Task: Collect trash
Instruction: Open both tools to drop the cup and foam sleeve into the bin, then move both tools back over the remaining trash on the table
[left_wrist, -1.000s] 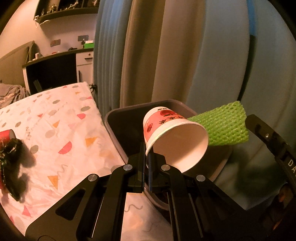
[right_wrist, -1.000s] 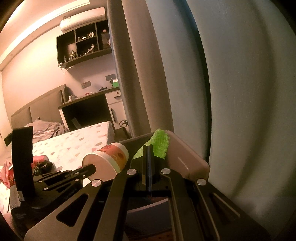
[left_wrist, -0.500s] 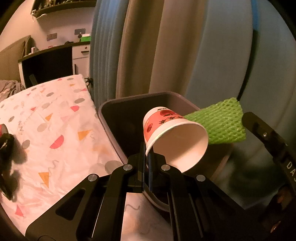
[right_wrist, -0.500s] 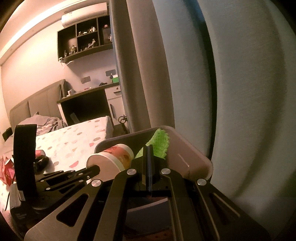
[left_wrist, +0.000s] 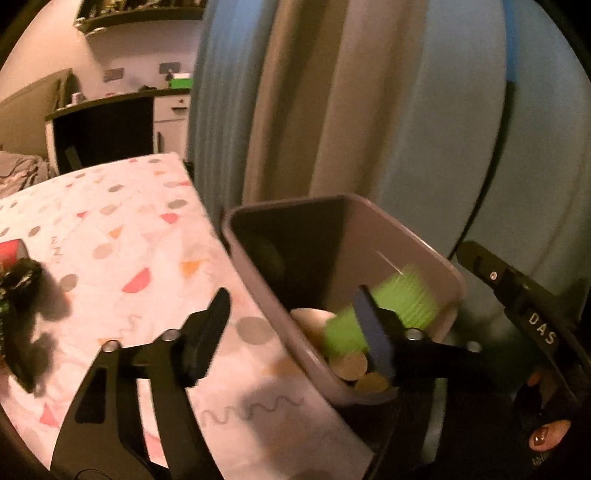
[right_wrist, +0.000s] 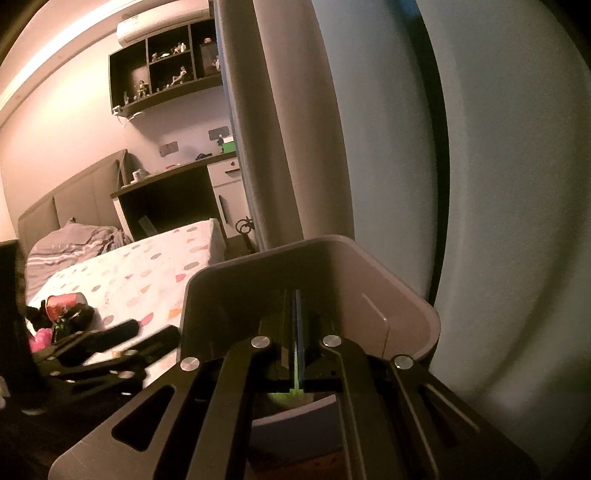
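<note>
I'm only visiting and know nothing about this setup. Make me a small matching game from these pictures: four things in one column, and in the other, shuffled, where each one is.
Things
1. green foam net
2. grey bin
3. patterned sheet
4. dark wrappers

Places
A. spread over the bed
B. down inside the bin
C. lying on the sheet
D. standing beside the bed, in front of the curtain

Pairs: 1-B, 2-D, 3-A, 4-C
</note>
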